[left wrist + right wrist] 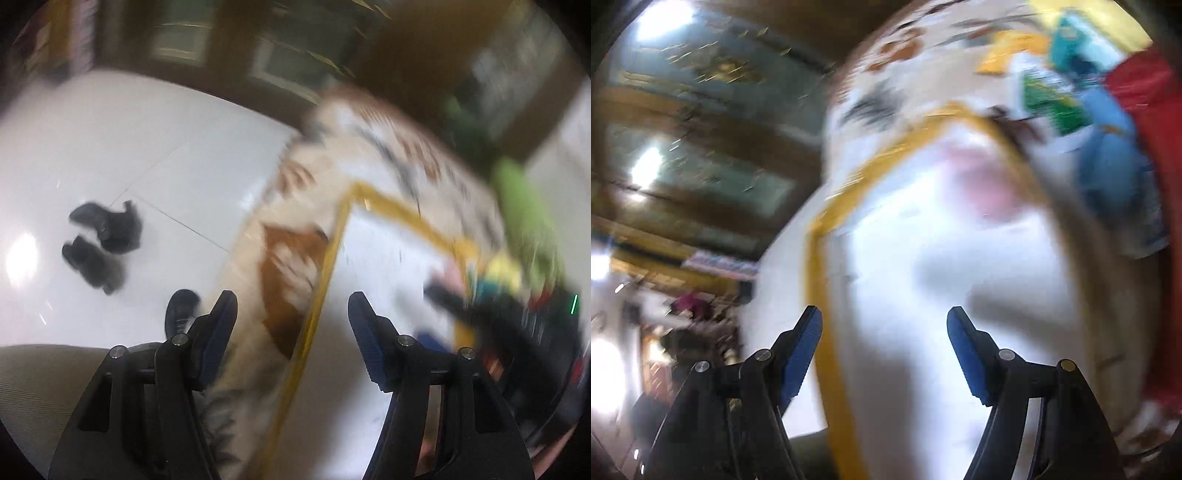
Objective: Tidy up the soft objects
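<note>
Both views are blurred by motion. A white table with a yellow border [384, 258] stands on a patterned cream and brown rug [291, 280]. My left gripper [292, 314] is open and empty above the table's near left edge. A blurred heap of coloured soft things [506, 273] lies at the table's right side. In the right wrist view my right gripper [884, 332] is open and empty over the white table [923, 240]. Blurred pink [982, 184], blue [1108, 155], teal [1067, 40] and red [1152, 118] soft things lie ahead and to the right.
Black shoes [99, 243] lie on the white tiled floor at the left. A grey chair seat [40, 391] is at the lower left. Dark wooden furniture [236, 48] stands at the back. A black device [517, 325] sits at the table's right.
</note>
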